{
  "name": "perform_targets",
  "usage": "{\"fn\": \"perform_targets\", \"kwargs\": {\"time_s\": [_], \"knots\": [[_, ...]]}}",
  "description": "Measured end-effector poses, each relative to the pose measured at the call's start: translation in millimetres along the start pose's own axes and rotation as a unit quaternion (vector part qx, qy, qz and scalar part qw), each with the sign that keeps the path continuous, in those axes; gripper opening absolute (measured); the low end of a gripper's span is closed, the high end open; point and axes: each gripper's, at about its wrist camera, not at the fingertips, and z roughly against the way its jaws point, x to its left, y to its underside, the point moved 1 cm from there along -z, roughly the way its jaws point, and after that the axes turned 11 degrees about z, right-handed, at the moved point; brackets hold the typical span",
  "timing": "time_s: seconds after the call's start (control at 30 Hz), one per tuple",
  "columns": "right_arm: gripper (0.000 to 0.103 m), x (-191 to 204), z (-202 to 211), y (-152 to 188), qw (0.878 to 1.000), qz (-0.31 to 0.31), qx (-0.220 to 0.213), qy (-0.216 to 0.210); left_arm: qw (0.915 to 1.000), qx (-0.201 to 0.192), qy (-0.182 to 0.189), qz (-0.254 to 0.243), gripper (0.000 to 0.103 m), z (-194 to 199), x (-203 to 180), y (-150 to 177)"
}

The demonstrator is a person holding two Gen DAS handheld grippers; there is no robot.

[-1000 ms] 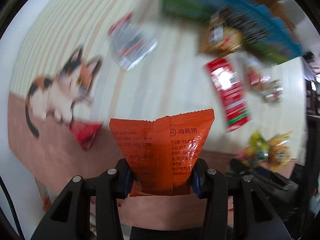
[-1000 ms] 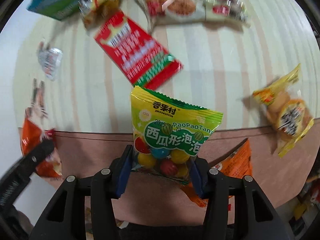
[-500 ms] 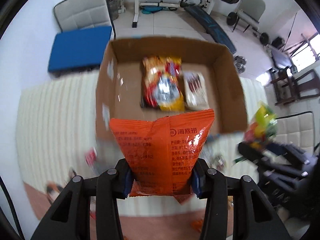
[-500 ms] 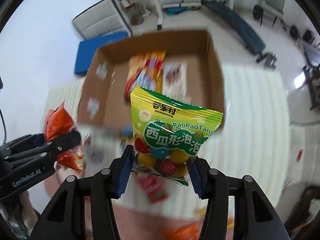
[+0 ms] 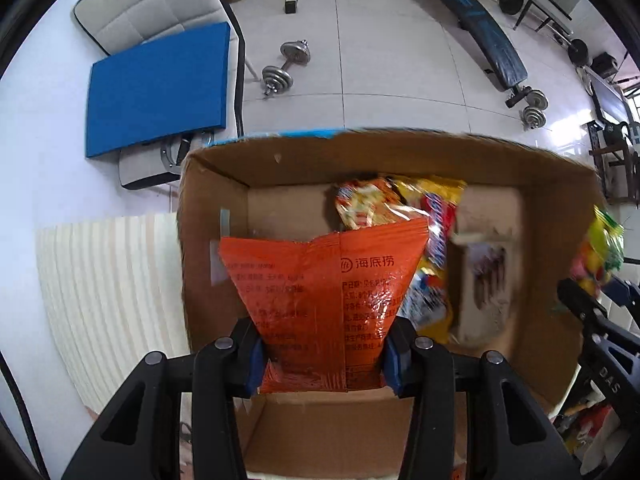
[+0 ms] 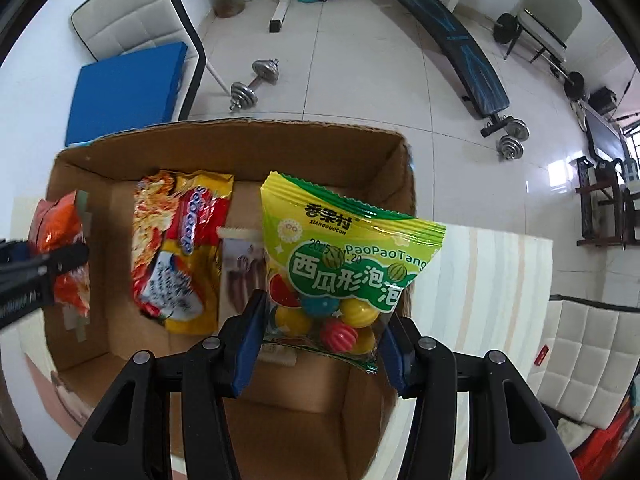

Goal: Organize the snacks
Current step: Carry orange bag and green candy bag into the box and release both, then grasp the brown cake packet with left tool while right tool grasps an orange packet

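Note:
My left gripper (image 5: 322,360) is shut on an orange snack packet (image 5: 320,292) and holds it over the open cardboard box (image 5: 216,184), near its left side. My right gripper (image 6: 322,344) is shut on a green and yellow bubble gum packet (image 6: 344,264) and holds it over the right half of the same box (image 6: 256,140). A red and yellow noodle packet (image 6: 180,244) and a pale packet (image 6: 240,268) lie on the box floor. The left gripper with the orange packet (image 6: 60,256) shows at the left edge of the right wrist view.
The box stands on a cream striped mat (image 5: 108,292). Beyond the table are a chair with a blue cushion (image 5: 160,88), a dumbbell (image 5: 286,68), a weight bench (image 5: 480,32) and a white padded chair (image 6: 588,364).
Both grippers have swung up from the snack-strewn mat and moved forward until they are over the open box, each still holding its packet. The box now fills more of both views.

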Motion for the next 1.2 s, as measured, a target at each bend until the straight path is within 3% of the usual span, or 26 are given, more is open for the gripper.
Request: {"fn": "perform_targets", "kwargs": {"time_s": [0.23, 0.3, 0.33, 0.37, 0.53, 0.57, 0.63, 0.77, 1.0, 1.2], "knots": [[0.057, 3.3, -23.9, -12.9, 1.0, 0.009, 0.017, 0.011, 0.9999, 0.007, -0.01, 0.003, 0.045, -25.6, 9.8, -12.2], [0.077, 3.7, -24.6, -16.0, 1.0, 0.005, 0.014, 0.022, 0.9997, 0.016, -0.016, 0.005, 0.052, -28.3, 9.9, -14.2], [0.089, 3.8, -24.1, -17.5, 1.0, -0.001, 0.008, 0.014, 0.9998, 0.01, -0.017, 0.009, 0.062, -27.8, 10.6, -15.0], [0.09, 4.3, -23.3, -18.4, 1.0, -0.007, 0.004, 0.003, 0.9998, 0.004, -0.018, 0.01, 0.071, -27.0, 10.4, -15.9], [0.093, 15.4, -19.0, -16.5, 1.0, 0.001, 0.0, 0.017, 0.9996, -0.024, -0.001, 0.017, 0.074, -11.9, 11.3, -9.0], [0.093, 17.2, -18.0, -15.2, 1.0, 0.001, 0.0, 0.013, 0.9994, -0.031, 0.004, 0.017, 0.085, -9.7, 11.7, -8.1], [0.095, 21.5, -13.3, -11.7, 1.0, -0.003, -0.008, 0.008, 0.9989, -0.042, 0.011, 0.019, 0.095, -4.3, 11.7, -4.3], [0.097, 32.1, -1.0, 0.7, 0.999, -0.006, -0.032, 0.003, 0.9976, -0.062, 0.025, 0.018, 0.095, 10.9, 10.7, 9.9], [0.098, 57.6, 34.3, 44.6, 0.997, 0.001, -0.066, -0.034, 0.9933, -0.101, 0.053, 0.016, 0.095, 53.8, 19.4, 62.8], [0.098, 86.1, 60.9, 121.7, 0.994, 0.001, -0.082, -0.065, 0.9893, -0.111, 0.082, 0.048, 0.095, 81.7, 53.2, 155.6]]}}
